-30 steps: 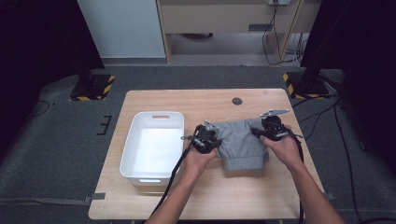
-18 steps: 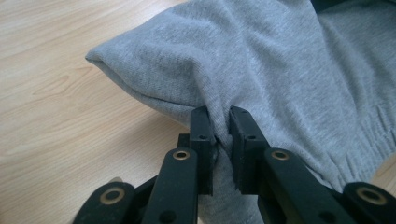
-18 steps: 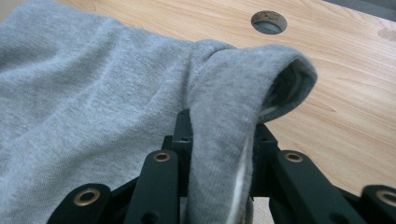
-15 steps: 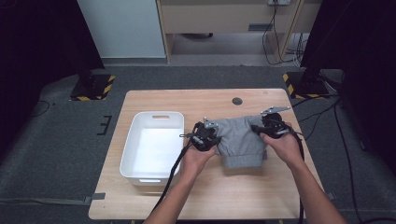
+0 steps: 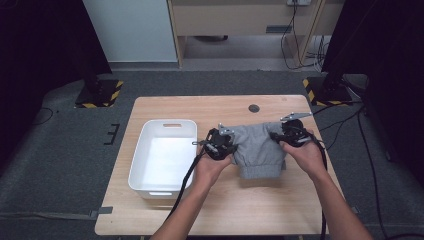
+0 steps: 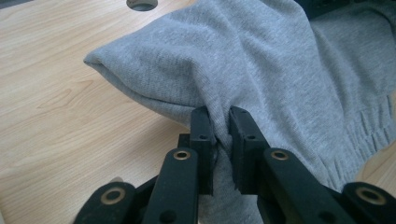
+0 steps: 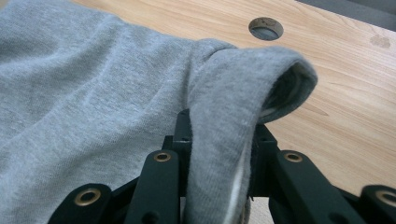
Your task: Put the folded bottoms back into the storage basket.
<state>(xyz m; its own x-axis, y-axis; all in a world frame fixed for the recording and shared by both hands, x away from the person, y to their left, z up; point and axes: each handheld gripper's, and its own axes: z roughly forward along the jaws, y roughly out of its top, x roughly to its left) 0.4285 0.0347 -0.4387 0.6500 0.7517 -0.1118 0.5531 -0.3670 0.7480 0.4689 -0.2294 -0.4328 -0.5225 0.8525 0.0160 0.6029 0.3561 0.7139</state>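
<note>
Garment (image 5: 257, 150), grey and folded, lies on the table (image 5: 165, 107) just right of the white bin (image 5: 161, 156). Your left gripper (image 5: 223, 143) pinches a fold at its left edge, jaws nearly together on the fabric. Your right gripper (image 5: 285, 136) clamps a rolled edge on its right side, near the round hole (image 5: 254, 108) in the tabletop.

The grey garment (image 6: 261, 70) is soft knitted cloth, matt, with a fine jersey texture and a ribbed, gathered band along one edge. The table (image 5: 200, 107) is pale wood with a visible grain and a smooth, faintly satin finish. The white bin (image 5: 141, 150) looks like smooth plastic with a slight sheen. The left gripper (image 6: 221, 135) and right gripper (image 7: 219, 135) have matt black plastic-looking jaws with brass-coloured metal rivets.
</note>
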